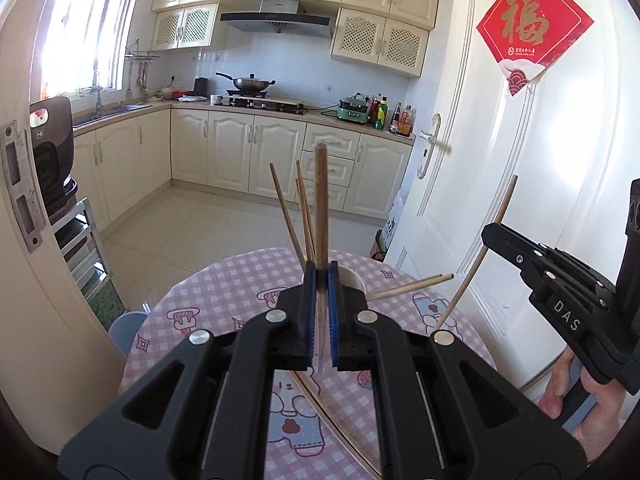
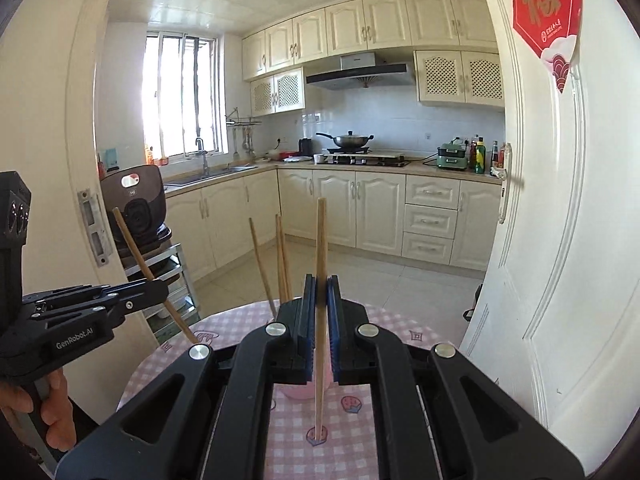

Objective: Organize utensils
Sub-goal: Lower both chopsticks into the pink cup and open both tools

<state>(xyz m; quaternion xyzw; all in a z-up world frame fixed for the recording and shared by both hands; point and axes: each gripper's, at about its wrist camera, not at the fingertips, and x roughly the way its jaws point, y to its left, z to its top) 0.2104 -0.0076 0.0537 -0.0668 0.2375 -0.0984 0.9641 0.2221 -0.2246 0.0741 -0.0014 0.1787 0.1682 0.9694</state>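
Two claws, one chopstick each. Left claw (image 1: 321, 276) is clamped on a dark chopstick (image 1: 320, 200), held near upright above the counter (image 1: 224, 292); right claw (image 2: 319, 286) pinches a paler chopstick (image 2: 320, 248) likewise, both lifted clear. Just beyond stands a pink cup (image 2: 298, 392) already holding several chopsticks (image 2: 280, 256). Step in hand, as judged: carrying to the cup. Next move calls for lowering each tip into the cup's mouth before releasing.
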